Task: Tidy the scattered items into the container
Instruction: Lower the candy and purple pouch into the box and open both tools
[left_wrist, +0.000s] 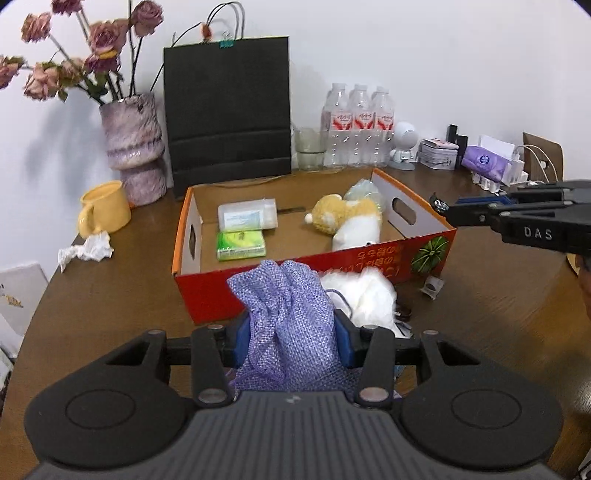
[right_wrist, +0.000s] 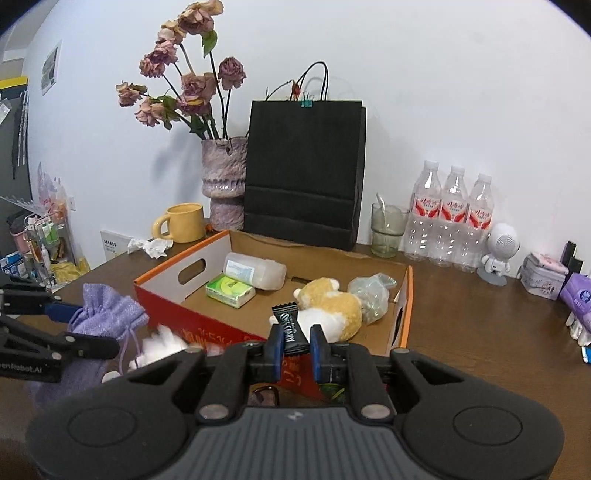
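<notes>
Left tongs (left_wrist: 291, 338) clamp a lilac woven drawstring pouch (left_wrist: 291, 317) before the orange cardboard box (left_wrist: 314, 271), partly hiding blurred white fluff (left_wrist: 369, 291); right tongs (right_wrist: 296, 345) grip a black candy wrapper (right_wrist: 290, 328).

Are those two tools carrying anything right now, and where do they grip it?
Yes. The left tool pinches the purple mesh pouch around its middle; the right tool clamps the black candy wrapper by its lower end.

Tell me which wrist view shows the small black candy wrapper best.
Right wrist: the small black candy wrapper sits centred between the right gripper fingers, white lettering visible, above the orange cardboard box. Left wrist shows only that gripper side-on at the frame edge; the wrapper isn't discernible.
</notes>
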